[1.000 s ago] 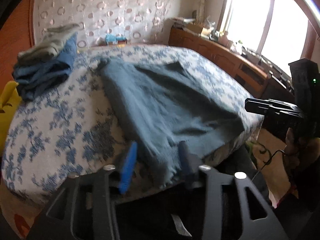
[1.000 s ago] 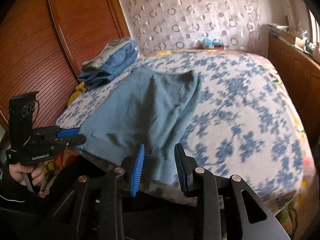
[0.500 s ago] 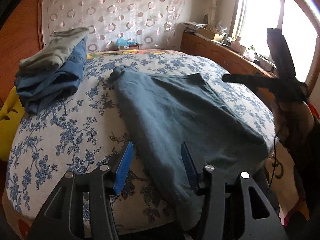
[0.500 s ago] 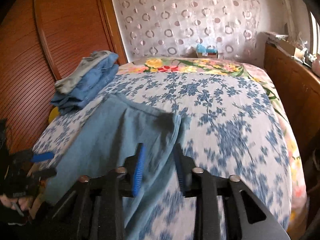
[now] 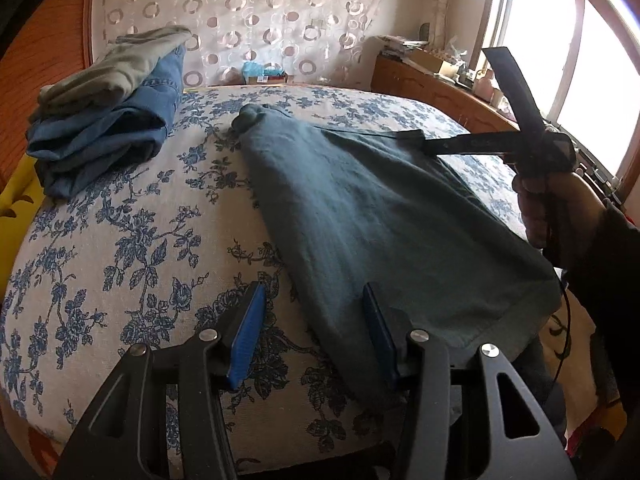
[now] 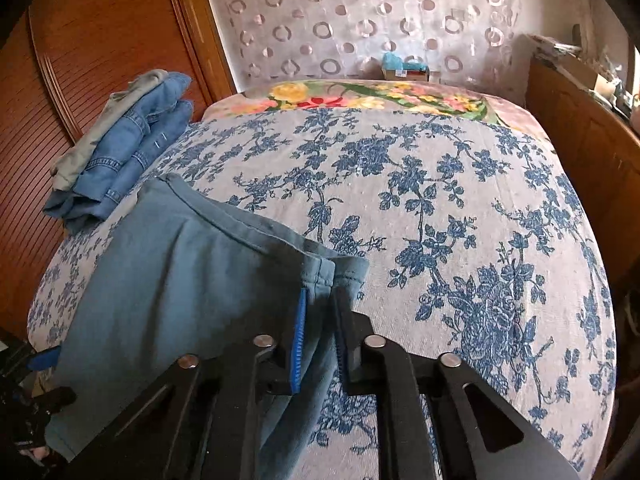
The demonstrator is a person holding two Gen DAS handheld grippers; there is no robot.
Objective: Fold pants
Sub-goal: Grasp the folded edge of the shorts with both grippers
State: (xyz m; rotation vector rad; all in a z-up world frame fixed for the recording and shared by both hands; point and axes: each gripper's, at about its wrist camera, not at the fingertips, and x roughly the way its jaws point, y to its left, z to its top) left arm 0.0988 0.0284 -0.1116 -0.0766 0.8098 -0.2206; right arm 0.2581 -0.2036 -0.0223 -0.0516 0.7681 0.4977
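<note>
Covering most of both views is the bed (image 5: pixel 120 248) with its blue-flowered sheet, and across it my teal pants (image 5: pixel 380 220) lie spread out, one end trailing over the near edge. A stack of folded clothes (image 5: pixel 108 108) sits at the far left corner, well apart from them. My right gripper (image 6: pixel 318 312) has just been closing and now pinches a corner of the pants' far end between its pads. My left gripper (image 5: pixel 312 332) stands half open over the near edge of the cloth; its right finger (image 5: pixel 376 328) seems to touch the fabric, though I cannot be sure.
</note>
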